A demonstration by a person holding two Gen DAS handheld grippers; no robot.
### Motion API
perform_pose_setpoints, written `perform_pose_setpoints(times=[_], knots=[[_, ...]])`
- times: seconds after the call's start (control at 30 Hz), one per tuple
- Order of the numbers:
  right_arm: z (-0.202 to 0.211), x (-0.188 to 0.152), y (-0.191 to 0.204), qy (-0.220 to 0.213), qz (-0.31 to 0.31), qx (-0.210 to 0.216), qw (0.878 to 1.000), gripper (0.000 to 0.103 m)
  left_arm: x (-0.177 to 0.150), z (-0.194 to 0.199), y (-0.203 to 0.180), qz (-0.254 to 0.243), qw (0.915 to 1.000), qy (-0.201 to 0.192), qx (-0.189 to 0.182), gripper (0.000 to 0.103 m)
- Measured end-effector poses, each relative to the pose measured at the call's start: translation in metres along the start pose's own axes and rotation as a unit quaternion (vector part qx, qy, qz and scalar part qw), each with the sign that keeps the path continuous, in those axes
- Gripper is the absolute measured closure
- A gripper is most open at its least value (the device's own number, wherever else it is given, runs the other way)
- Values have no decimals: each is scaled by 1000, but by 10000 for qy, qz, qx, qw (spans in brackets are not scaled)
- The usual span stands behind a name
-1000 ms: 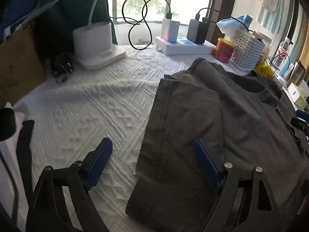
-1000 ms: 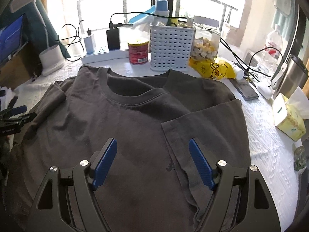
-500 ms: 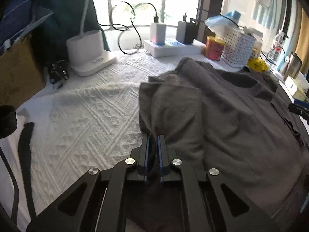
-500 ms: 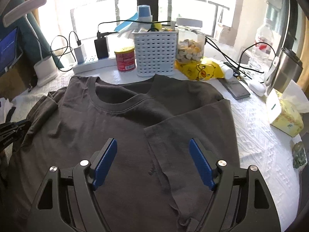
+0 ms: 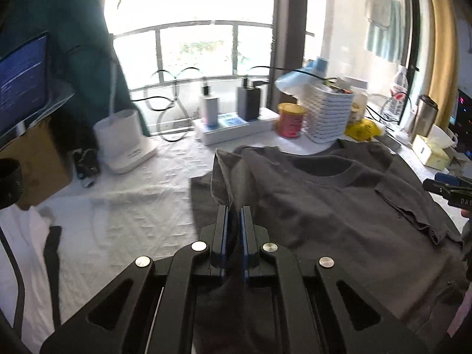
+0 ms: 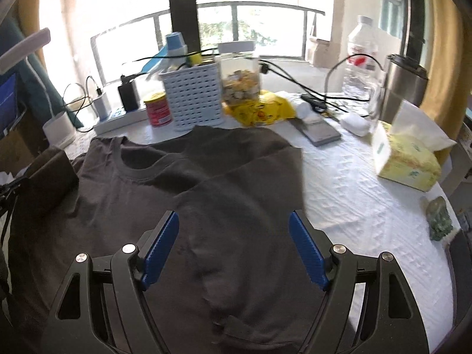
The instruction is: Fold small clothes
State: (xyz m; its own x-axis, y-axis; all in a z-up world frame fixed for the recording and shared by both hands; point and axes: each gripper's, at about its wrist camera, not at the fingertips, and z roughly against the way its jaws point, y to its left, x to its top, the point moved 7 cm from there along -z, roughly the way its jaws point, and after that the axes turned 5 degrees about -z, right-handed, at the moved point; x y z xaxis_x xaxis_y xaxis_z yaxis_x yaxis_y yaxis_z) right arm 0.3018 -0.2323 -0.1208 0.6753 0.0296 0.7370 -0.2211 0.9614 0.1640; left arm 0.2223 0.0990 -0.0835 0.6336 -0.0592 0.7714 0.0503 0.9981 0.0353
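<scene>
- Our left gripper (image 5: 233,215) has its jaws pressed together on a fold of the dark grey T-shirt (image 5: 339,215), pinching the cloth at the shirt's left edge so that a ridge of fabric stands up between the blue pads (image 5: 224,233).
- Our right gripper (image 6: 234,236) holds its jaws wide apart above the shirt (image 6: 206,194); nothing is between the blue pads (image 6: 306,250), and we cannot tell whether their tips touch the cloth.
- We see the T-shirt lying front up on the white quilted tablecloth (image 5: 132,206), collar towards the window, with its right sleeve already folded in over the chest.
- From the right wrist view, the shirt's left side bunches up at the far left edge of the picture, where our other gripper has it.
- Behind the collar stand a white plastic basket (image 6: 193,94), a red can (image 6: 157,109) and a white power strip (image 5: 233,128) with chargers plugged in.
- To the right of the shirt lie a yellow tissue pack (image 6: 408,162) and a steel mug (image 6: 402,88), both well apart from the cloth.
- Left of the shirt, a white lamp base (image 5: 124,141) sits on the tablecloth.
</scene>
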Motion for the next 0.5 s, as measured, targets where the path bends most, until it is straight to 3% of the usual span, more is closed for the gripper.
perform_pose_setpoints(times=[0.33,0.5], knots=[[8,-2,-49,-95,-301,-109,9994,23,12,-11,-56,-449,9986,89,-261,97],[9,-6,-63,-70,-395,-84,9992,23,7,-23,-81,-590,9967,318,-463,97]])
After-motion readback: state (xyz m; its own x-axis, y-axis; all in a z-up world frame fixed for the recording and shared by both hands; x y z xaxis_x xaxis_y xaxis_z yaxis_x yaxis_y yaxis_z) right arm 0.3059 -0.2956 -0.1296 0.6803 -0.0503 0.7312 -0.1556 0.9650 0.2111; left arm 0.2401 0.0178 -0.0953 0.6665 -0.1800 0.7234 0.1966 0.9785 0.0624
